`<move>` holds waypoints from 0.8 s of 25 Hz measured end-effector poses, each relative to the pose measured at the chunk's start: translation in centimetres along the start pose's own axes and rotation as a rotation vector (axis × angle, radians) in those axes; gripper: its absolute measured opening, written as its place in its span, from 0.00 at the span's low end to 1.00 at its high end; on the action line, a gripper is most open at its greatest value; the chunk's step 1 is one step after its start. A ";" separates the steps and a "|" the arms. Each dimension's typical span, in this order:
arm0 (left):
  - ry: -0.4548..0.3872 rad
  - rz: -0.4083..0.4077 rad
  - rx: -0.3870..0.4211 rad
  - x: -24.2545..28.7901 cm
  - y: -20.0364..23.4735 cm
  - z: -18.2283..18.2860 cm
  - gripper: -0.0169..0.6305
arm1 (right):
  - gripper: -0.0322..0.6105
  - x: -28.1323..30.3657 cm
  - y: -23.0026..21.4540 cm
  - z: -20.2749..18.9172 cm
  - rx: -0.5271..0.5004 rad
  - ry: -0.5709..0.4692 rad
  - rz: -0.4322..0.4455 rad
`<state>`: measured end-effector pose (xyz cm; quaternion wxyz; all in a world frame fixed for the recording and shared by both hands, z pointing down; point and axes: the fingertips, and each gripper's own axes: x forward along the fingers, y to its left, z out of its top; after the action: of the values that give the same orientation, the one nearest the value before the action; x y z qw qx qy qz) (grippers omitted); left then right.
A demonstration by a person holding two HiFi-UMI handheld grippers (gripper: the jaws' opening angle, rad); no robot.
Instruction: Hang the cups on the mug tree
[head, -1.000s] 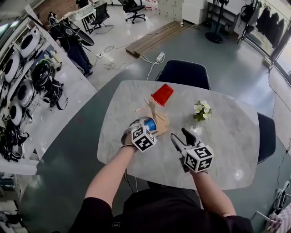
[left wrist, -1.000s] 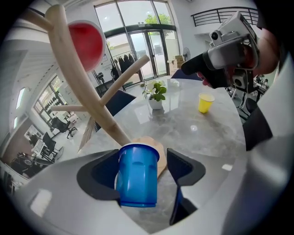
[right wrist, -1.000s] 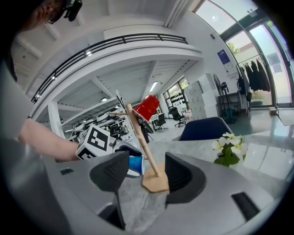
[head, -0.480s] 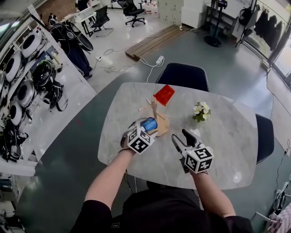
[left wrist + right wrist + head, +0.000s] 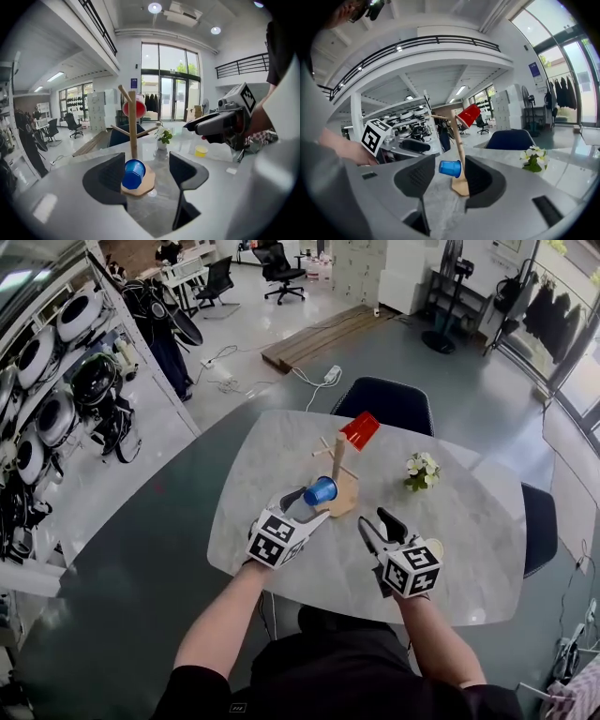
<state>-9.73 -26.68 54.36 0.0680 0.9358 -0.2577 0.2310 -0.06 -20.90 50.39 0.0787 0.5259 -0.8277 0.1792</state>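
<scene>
Since the earlier frame, my left gripper [image 5: 146,161] is backing away from the blue cup [image 5: 320,490], which is staying behind on the tree [image 5: 339,460]. Its jaws are standing wide apart. The cup is showing in the gap, close by the left jaw, but it is far narrower than the gap, so nothing is being clamped. I am keeping the jaws wide so that neither one drags the cup on the way out.

My right gripper [image 5: 375,523] is hovering beside the left one, over the table [image 5: 281,442]. Its jaws have just been closing and are standing part open with nothing between them; cup and tree are only showing through the gap from further off. I judge that I am parking it clear of the tree to give the left room.

Just beside the right gripper, what looks to be a small yellow cup [image 5: 201,151] is standing on the table, well apart from the tree. I judge it to be the next item, with the right gripper lying nearer to it.

Further out, the blue cup is lying level, low on the tree and above the base, bottom toward me, mouth toward the stem. I judge it to be hanging on a low peg that the cup itself is hiding. Higher up, the red cup [image 5: 359,429] is hanging tilted on an upper peg. Other pegs are standing bare.

Flowers [image 5: 419,468] are standing near the base, on its right.
</scene>
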 end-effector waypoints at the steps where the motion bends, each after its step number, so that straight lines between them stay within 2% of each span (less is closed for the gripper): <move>1: -0.024 0.001 -0.004 -0.8 -0.1 0.2 0.49 | 0.36 -0.1 0.5 0.1 -0.015 -0.001 -0.010; 6: -0.117 -0.018 -0.022 -3.7 -1.8 1.1 0.44 | 0.27 -2.0 2.6 -0.8 -0.044 0.032 -0.040; 9: -0.151 -0.035 -0.052 -5.0 -2.5 1.5 0.35 | 0.24 -3.0 3.1 -0.6 -0.058 0.038 -0.064; 15: -0.208 -0.022 -0.077 -6.2 -4.8 3.6 0.15 | 0.15 -6.0 1.4 1.9 -0.062 -0.047 -0.094; 20: -0.225 0.003 -0.092 -6.0 -6.2 5.2 0.13 | 0.14 -7.6 -0.3 2.7 -0.055 -0.098 -0.085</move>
<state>-9.03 -19.96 46.96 0.0811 0.9513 -0.2753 0.1125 3.69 -15.61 45.55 0.0600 0.5665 -0.8120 0.1268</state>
